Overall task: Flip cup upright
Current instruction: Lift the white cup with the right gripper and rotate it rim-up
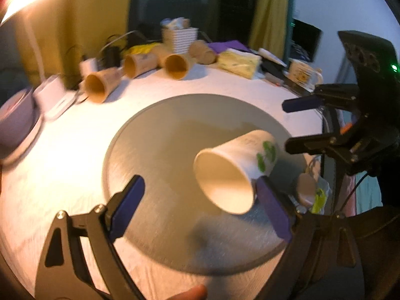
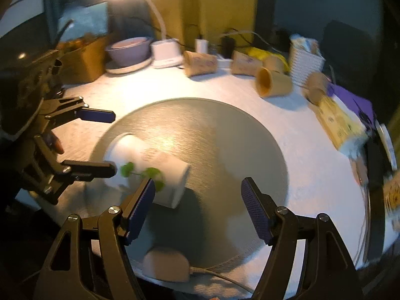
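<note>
White paper cup (image 1: 235, 170) is seen lying on its side near the round grey mat's (image 1: 155, 135) edge. Left gripper (image 1: 200, 207) and right gripper (image 2: 197, 210) are spread, empty. Judged light, crushable; best pinched gently across the rim wall.

Each wrist view looks forward and down between its own spread jaws, close over the round grey mat (image 1: 162, 150). Both share that mat and the cup (image 2: 150, 167), seen from opposite sides.
</note>
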Available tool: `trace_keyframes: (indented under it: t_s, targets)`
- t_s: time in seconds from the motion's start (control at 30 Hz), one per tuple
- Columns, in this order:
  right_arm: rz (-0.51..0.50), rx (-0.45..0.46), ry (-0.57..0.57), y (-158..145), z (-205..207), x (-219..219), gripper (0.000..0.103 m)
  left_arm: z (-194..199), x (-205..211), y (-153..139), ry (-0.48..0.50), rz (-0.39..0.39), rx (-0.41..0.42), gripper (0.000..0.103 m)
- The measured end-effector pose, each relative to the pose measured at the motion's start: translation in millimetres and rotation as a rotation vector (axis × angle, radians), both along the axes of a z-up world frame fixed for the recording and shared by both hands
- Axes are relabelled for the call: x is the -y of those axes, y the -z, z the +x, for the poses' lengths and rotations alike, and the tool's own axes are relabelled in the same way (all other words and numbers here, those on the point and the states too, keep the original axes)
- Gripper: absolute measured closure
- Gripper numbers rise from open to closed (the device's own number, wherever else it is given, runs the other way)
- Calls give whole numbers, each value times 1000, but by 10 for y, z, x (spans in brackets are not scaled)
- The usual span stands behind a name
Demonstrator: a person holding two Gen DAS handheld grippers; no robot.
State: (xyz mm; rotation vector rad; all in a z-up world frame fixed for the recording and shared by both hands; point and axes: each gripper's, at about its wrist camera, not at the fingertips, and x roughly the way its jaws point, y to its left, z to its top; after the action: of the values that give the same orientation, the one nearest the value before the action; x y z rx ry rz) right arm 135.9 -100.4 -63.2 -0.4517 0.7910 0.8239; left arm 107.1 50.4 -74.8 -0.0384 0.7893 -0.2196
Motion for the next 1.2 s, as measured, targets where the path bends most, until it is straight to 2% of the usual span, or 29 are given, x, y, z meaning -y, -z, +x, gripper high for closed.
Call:
trace_keyframes:
  t_s: [0.37, 0.53, 0.8, 1.07, 1.2]
  targets:
    - [-141, 90, -327, 68, -128, -638, 28, -285, -403, 40, -164, -88, 17, 12]
    - [-235, 73, -412, 195, -144, -835, 27, -314, -545, 87, -206, -118, 17, 12]
    - [-322, 50, -422, 360, -83, -1122, 27, -282, -680, 112, -219, -157, 19, 12]
    - [-347, -142, -330, 511, 189, -1314, 27, -251, -778, 152, -231, -180, 14, 12]
    - [-342, -163, -309, 508, 248, -1357, 31, -226, -793, 166, -239, -181, 8, 12]
